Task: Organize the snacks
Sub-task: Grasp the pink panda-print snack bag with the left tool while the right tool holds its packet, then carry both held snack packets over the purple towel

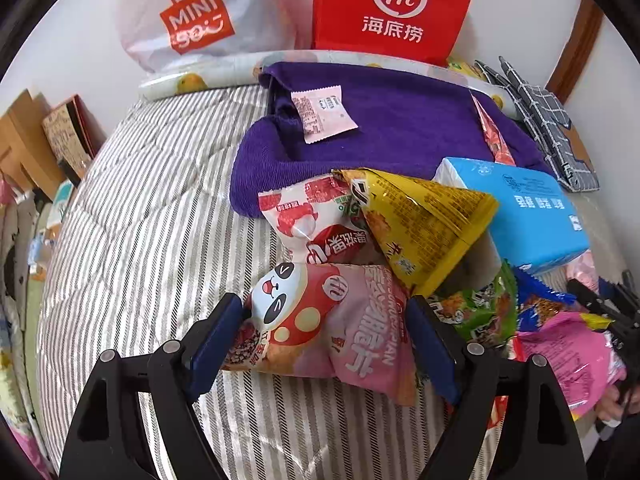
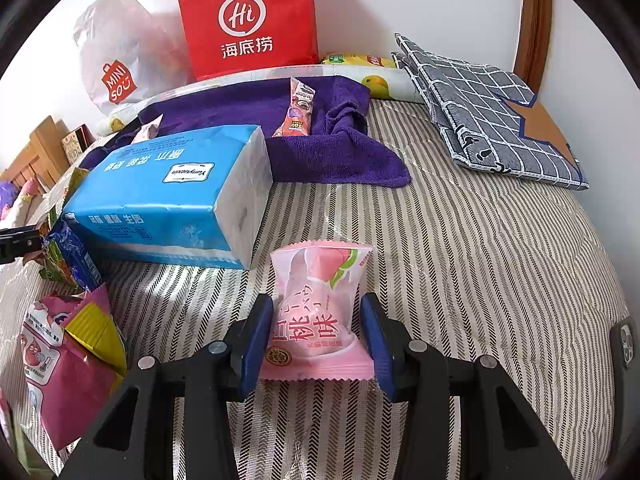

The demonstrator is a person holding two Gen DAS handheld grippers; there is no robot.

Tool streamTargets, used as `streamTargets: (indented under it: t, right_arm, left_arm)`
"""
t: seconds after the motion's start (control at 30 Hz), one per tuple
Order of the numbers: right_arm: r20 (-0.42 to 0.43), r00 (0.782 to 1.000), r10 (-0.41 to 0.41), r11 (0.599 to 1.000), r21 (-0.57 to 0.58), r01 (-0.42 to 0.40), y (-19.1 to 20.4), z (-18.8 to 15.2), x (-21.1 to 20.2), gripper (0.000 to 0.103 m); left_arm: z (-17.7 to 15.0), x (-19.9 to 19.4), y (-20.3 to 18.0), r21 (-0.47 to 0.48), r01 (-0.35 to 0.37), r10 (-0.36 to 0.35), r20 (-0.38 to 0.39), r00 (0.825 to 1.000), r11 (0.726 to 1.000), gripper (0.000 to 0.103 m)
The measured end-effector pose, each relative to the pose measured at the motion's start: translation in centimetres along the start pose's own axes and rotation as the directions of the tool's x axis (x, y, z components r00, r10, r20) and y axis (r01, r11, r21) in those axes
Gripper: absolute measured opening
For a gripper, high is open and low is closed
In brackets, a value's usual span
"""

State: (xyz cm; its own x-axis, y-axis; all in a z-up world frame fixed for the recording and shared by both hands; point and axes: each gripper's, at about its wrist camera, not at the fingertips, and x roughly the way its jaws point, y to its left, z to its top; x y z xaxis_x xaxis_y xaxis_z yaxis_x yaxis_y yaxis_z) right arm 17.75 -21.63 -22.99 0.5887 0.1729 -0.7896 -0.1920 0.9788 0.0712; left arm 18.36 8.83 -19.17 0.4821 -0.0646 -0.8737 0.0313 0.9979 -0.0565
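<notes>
The left gripper pointed steeply down, its blue-padded jaws spread wide, one pad at 8 o'clock and the other at 4 o'clock in its own view, with slack showing at the left pad. The right gripper also tilted downward, its jaws drawn in much narrower and both pads pressed against what sat between them, near 6 o'clock of its view.

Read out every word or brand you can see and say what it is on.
"Hi 海底捞": red paper bag
"MINISO": white plastic bag
"Yunyuexin": blue tissue pack
"白桃味": pink peach snack packet
"Hi": panda snack packet
Remaining small print: unreadable.
</notes>
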Motion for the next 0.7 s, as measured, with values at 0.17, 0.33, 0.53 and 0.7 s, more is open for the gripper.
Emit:
streamTargets:
  t: [0.17,0.33,0.53,0.7]
  right_arm:
    - [-0.001,1.0,-0.002,1.0,-0.003,0.002,0.0,0.0,0.0,0.044]
    - [-0.001,1.0,0.0,1.0,-0.002,0.0,0.1,0.0,0.0,0.044]
    - [0.0,1.0,0.005,1.0,0.0,-0.005,0.0,0.0,0.0,0.045]
    - [0.002,1.0,0.013,1.0,0.005,-0.013,-0.1,0.0,-0.1,0.045]
  left_arm:
    - [-0.6,1.1,1.2,-0.027,-0.01,0.009,-0.055,0.998,1.0,0.076]
    - [-1.1,-0.4,2.8,-0.085,0.058,-0.059,-0.01,0.998,0.995,0.064]
    - [-1.2,-1.9,3.1,-0.104,0.113,-0.113,0.011,0.994,0.988,0.055]
    - [-1.5,-2.9,2.6,-0.099,0.148,-0.147,0.022,0.989,0.984,0.052]
